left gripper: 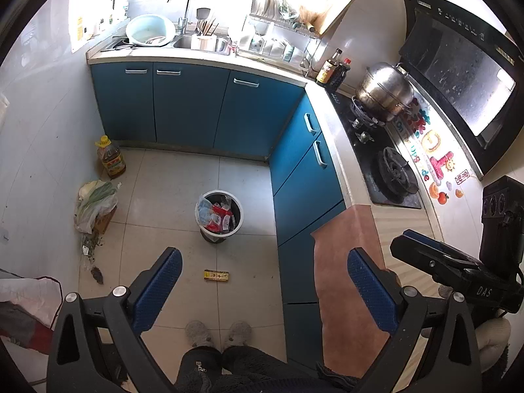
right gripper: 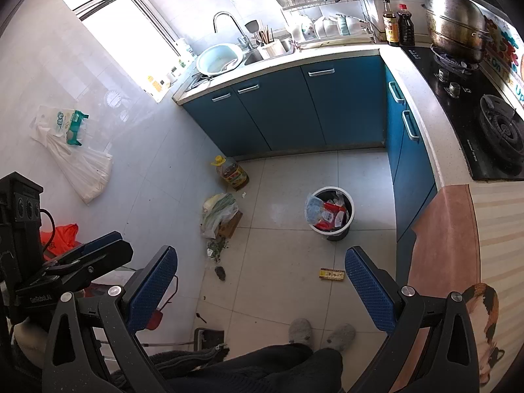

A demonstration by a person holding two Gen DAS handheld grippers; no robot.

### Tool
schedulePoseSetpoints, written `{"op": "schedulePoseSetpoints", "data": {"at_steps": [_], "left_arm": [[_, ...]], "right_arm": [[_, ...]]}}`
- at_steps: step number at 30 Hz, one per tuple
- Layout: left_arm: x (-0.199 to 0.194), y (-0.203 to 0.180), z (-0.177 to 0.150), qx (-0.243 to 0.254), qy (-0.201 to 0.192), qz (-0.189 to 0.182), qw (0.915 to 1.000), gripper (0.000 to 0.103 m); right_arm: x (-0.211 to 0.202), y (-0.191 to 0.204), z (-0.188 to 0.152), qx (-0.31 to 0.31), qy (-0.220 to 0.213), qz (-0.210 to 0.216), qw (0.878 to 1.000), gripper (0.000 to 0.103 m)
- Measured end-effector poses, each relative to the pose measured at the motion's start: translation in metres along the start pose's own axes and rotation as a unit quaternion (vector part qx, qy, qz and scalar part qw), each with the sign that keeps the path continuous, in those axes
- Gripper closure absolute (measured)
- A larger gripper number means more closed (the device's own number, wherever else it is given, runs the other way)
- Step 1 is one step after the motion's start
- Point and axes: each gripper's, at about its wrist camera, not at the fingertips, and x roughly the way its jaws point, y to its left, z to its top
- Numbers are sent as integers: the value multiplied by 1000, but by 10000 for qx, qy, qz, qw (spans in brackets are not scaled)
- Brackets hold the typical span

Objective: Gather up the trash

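A round trash bin (left gripper: 219, 214) with wrappers inside stands on the tiled floor; it also shows in the right wrist view (right gripper: 330, 213). A small yellow-brown wrapper (left gripper: 216, 275) lies flat on the floor in front of it, also in the right wrist view (right gripper: 331, 274). Leaf scraps and a dark lump (right gripper: 219, 271) lie left of it. My left gripper (left gripper: 263, 285) is open and empty, held high above the floor. My right gripper (right gripper: 260, 283) is open and empty too, high above the floor. The right gripper also shows in the left wrist view (left gripper: 435, 262).
Blue cabinets (left gripper: 196, 108) run along the back and right. A counter with a gas hob (left gripper: 386, 163) and a steel pot (left gripper: 384, 91) is on the right. An oil bottle (right gripper: 231, 172) and a vegetable bag (right gripper: 219, 211) sit on the floor at left. My slippered feet (right gripper: 321, 330) are below.
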Motion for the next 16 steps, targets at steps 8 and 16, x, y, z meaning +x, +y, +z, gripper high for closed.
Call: {"op": "schedulePoseSetpoints", "data": {"at_steps": [8,16], "left_arm": [[-1,-3,1,3,-16,49,10000,0],[-4,-2,10,45,-19,58,10000,0]], "right_arm": [[1,0,1,6,6,9,10000,0],[2,1,2,10,3,16,10000,0]]}}
